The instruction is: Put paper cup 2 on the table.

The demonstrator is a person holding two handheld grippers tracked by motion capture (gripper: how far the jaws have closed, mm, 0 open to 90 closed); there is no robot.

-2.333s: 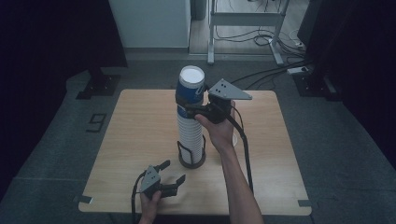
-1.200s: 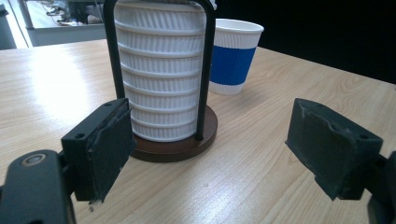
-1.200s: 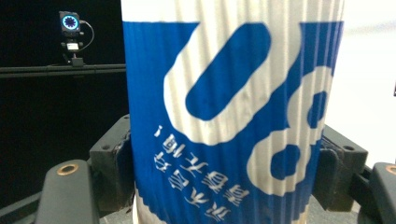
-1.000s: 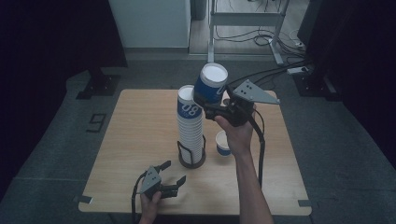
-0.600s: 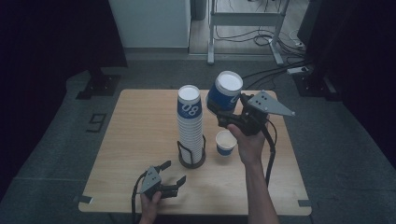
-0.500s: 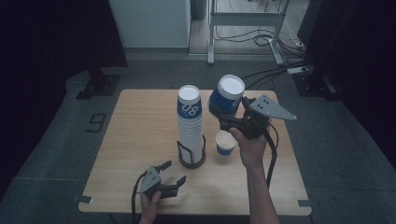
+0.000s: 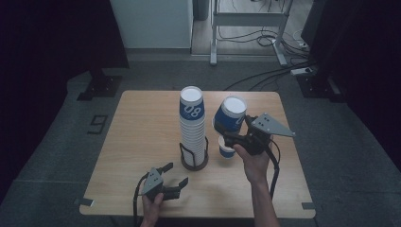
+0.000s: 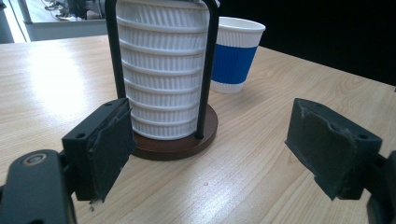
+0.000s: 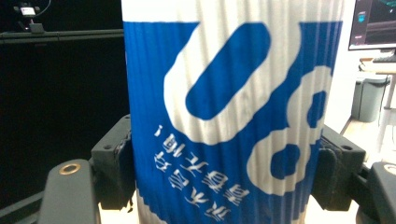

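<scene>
The right gripper [image 7: 230,135] has its jaws clamped on the sides of an upside-down blue-and-white paper cup [image 7: 229,117], held tilted above the upright paper cup [image 7: 227,147] on the wooden table [image 7: 142,142], apparently for setting down. Left of it, the cup stack [image 7: 192,127] sits in its wire holder [image 7: 194,157]. The left gripper [image 7: 170,175], near edge, rests spread and empty, facing the holder.

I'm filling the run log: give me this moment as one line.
right gripper: shut on cup, upside down | left gripper: open, idle | stack: in holder | second cup: upright on table
</scene>
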